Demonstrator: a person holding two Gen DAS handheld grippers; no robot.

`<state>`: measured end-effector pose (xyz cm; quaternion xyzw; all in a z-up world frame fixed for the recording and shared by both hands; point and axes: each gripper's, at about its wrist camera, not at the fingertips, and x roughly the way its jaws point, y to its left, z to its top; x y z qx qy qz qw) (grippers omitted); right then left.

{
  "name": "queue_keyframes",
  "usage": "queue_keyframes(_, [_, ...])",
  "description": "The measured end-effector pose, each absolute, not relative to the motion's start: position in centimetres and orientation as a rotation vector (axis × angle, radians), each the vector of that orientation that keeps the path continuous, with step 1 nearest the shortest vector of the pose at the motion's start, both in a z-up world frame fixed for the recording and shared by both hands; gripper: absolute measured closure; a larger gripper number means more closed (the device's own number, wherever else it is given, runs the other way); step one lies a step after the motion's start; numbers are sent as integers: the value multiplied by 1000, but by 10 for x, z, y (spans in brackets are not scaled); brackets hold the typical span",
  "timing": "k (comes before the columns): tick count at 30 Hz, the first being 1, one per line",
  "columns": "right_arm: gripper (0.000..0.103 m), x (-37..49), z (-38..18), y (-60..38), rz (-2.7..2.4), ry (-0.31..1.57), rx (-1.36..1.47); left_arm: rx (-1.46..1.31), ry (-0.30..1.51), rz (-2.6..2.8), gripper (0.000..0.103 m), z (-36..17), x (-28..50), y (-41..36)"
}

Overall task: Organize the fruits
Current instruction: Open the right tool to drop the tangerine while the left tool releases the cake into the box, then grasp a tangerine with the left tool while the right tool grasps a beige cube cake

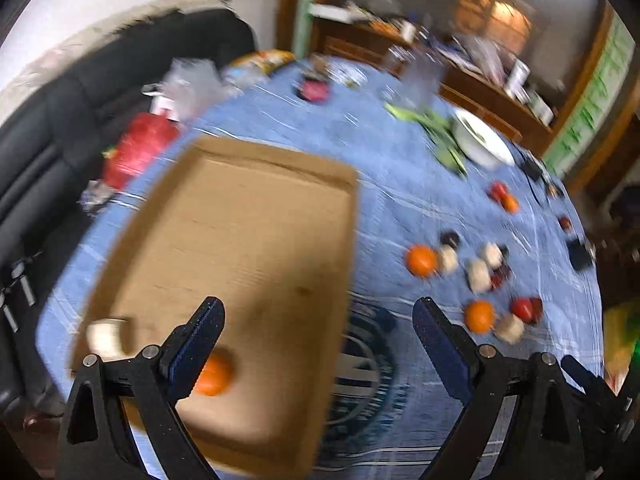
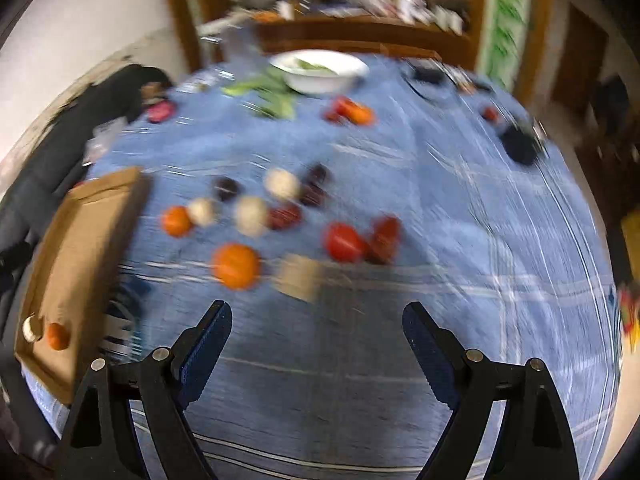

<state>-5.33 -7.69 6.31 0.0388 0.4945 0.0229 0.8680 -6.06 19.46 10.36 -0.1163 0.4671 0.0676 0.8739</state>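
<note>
A shallow cardboard tray [image 1: 240,216] lies on the blue cloth, with an orange [image 1: 214,374] and a pale fruit [image 1: 106,338] in its near corner. My left gripper [image 1: 318,314] hangs open over the tray's right edge, nothing between its fingers. Loose fruit lies to the right: oranges [image 1: 421,260], pale round ones [image 1: 478,274] and red ones [image 1: 526,308]. In the right wrist view my right gripper [image 2: 316,316] is open and empty above bare cloth, just short of an orange [image 2: 236,266], a pale fruit [image 2: 300,276] and red fruit [image 2: 344,242]. The tray [image 2: 84,240] sits at the left.
A white bowl [image 1: 486,140] with green vegetables [image 1: 436,128] beside it stands at the far side of the table. A red bag [image 1: 138,148] and clear plastic lie left of the tray. Dark small objects [image 2: 520,146] sit near the right edge. A black sofa is behind.
</note>
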Motion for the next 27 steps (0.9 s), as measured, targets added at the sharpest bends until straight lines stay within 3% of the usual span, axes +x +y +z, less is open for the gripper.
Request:
queue_keyframes(7, [20,-48,53,-82,108,1058,102,-175,1026,-28,11,83,-32,151])
queue_keyframes(11, [33,-36,50,-74,161,1070,117,-128,1046,-121,29,75,-12,136])
queue_keyframes(15, [36,-25,46,-68,185,1084,152,-82,1068,-155,40,67,12,129])
queue_keyframes(20, [36,-11,42,-65,180,1088,171,-56,1108,-170,40,55,43,125])
queue_keyframes(27, [36,2,34,-61,174,1107,184,-34,1166,-232,54,37,63,115])
